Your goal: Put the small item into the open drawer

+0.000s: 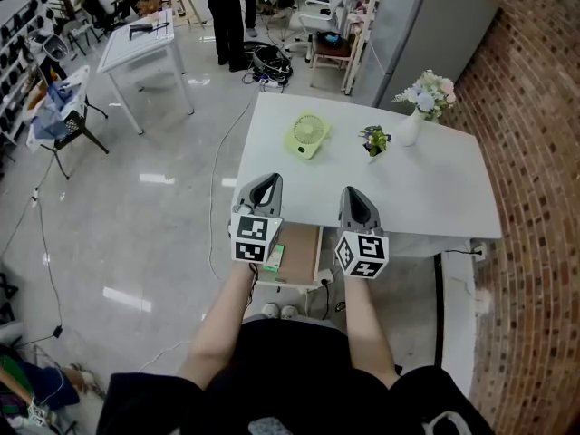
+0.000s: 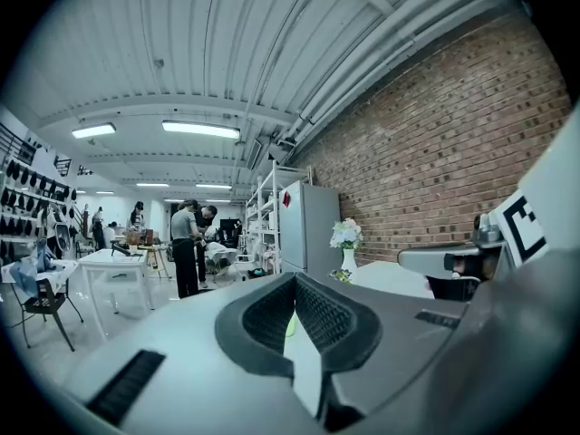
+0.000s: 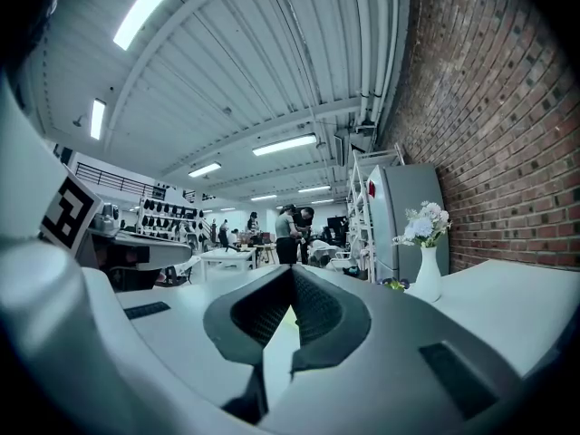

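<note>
Both grippers hover side by side over the near edge of the white table (image 1: 435,188), pointing away from me. My left gripper (image 1: 268,182) (image 2: 294,279) has its jaws together with nothing between them. My right gripper (image 1: 354,194) (image 3: 292,275) also looks shut and empty. Below the table edge, between the two grippers, a brown drawer (image 1: 299,252) stands pulled out. A small green-and-white item (image 1: 274,257) lies at the drawer's left side, partly hidden by the left gripper's marker cube. In both gripper views the table top stretches ahead.
A green fan (image 1: 307,135), a small potted plant (image 1: 373,140) and a white vase of flowers (image 1: 415,116) (image 3: 426,261) stand on the table's far half. A grey fridge (image 1: 426,25) and a brick wall (image 1: 535,152) are behind and to the right. People stand far back.
</note>
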Tool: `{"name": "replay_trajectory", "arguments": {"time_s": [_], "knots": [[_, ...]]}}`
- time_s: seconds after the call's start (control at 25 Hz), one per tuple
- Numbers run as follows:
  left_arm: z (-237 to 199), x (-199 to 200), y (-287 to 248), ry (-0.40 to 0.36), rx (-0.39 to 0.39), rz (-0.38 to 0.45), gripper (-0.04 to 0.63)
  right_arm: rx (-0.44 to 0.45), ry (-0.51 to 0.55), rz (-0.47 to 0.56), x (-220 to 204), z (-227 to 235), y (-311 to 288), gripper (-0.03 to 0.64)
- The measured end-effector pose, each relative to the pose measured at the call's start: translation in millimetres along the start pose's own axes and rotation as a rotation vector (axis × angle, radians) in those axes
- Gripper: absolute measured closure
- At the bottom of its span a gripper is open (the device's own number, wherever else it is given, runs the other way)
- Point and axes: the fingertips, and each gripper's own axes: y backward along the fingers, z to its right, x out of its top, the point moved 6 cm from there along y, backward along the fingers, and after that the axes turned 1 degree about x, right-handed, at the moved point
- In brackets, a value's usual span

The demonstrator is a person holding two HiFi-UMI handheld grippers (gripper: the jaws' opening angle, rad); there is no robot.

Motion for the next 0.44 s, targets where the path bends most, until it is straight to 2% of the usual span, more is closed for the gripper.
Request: {"name": "replay_trajectory", "arguments": {"time_s": [0.44], "knots": [[1.4, -7.6, 2.2, 0.005, 0.002, -0.010, 0.574, -0.003, 0.000, -0.010, -5.6, -0.4, 3.2, 0.617]]}}
